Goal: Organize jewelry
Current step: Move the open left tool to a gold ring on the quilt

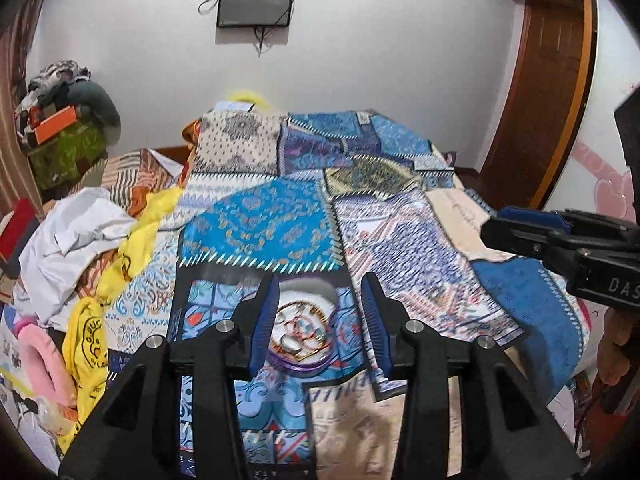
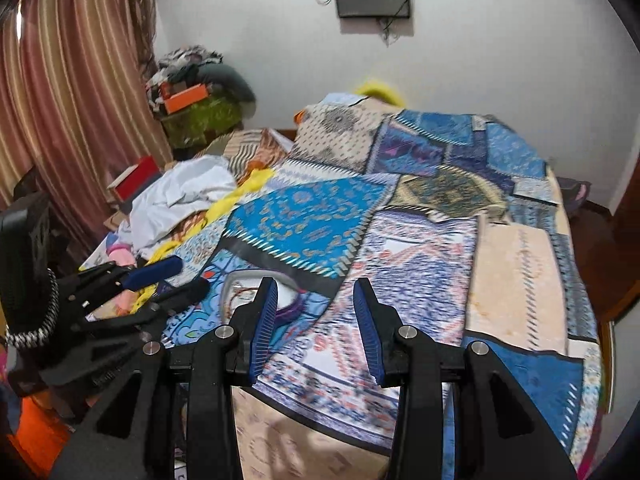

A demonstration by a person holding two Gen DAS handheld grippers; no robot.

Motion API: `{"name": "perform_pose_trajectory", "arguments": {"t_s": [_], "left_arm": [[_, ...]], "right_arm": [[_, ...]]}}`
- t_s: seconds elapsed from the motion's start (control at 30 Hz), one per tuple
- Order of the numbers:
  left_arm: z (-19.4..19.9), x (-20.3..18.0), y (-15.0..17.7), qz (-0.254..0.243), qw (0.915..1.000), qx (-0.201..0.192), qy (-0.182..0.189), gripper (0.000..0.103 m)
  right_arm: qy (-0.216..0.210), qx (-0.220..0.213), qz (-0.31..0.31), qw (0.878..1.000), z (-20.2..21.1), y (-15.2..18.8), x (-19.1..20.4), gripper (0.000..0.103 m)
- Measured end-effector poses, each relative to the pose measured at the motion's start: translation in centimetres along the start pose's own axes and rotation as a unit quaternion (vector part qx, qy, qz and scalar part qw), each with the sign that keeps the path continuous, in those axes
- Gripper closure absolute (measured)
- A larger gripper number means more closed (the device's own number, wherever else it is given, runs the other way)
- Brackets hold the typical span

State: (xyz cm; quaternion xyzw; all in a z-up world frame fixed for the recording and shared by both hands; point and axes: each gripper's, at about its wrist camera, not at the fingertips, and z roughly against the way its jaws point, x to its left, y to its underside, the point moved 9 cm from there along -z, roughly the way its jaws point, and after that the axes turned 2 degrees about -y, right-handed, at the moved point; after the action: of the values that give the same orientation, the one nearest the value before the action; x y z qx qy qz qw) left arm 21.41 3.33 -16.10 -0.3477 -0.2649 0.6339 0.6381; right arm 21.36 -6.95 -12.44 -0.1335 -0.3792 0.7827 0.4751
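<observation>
A round jewelry box [image 1: 298, 362] with a purple rim and white lining lies open on the patchwork bedspread [image 1: 256, 232]. Inside it are gold bangles and rings [image 1: 300, 330]. My left gripper [image 1: 320, 292] hangs just above the box, open, with nothing between its blue pads [image 1: 266, 320]. My right gripper [image 1: 494, 225] pokes in from the right edge, away from the box. In the right wrist view the right gripper [image 2: 316, 290] is open and empty over the bedspread [image 2: 420, 272]. The box [image 2: 288, 300] shows partly behind its left finger, and the left gripper [image 2: 180, 278] is at the left.
A yellow bag [image 1: 86, 336], crumpled white cloth [image 1: 68, 240] and a pink item [image 1: 44, 360] crowd the bed's left side. Piled clothes and boxes [image 1: 64, 120] stand at the back left beside a striped curtain [image 2: 68, 100]. A wooden door [image 1: 548, 80] is at the right.
</observation>
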Motion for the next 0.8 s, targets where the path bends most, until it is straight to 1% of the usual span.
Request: {"name": "perform_pose_trajectory", "arguments": {"t_s": [0.17, 0.33, 0.47, 0.63, 0.8], "left_arm": [[0.8, -2.2, -1.4, -0.009, 0.9998, -0.018, 0.009, 0.056], [0.3, -4.9, -1.4, -0.019, 0.9994, -0.015, 0.024, 0.053], [-1.4, -7.0, -0.4, -0.027, 0.9989, 0.008, 0.037, 0.052], [-4.1, -9.0, 1.8, -0.037, 0.9967, 0.05, 0.053, 0.052], [-7.1, -10.4, 4.1, -0.039, 0.9923, 0.095, 0.069, 0.052]], "right_arm": [[0.028, -0.021, -0.018, 0.999, 2.4, 0.5, -2.9, 0.062], [0.047, -0.021, -0.038, 0.998, 3.6, 1.7, -5.8, 0.061], [0.065, -0.008, -0.051, 0.997, 3.8, 3.2, -8.0, 0.061], [0.087, 0.025, -0.058, 0.994, 3.2, 5.9, -10.6, 0.061], [0.088, 0.051, -0.069, 0.992, 2.3, 8.0, -11.7, 0.061]]}}
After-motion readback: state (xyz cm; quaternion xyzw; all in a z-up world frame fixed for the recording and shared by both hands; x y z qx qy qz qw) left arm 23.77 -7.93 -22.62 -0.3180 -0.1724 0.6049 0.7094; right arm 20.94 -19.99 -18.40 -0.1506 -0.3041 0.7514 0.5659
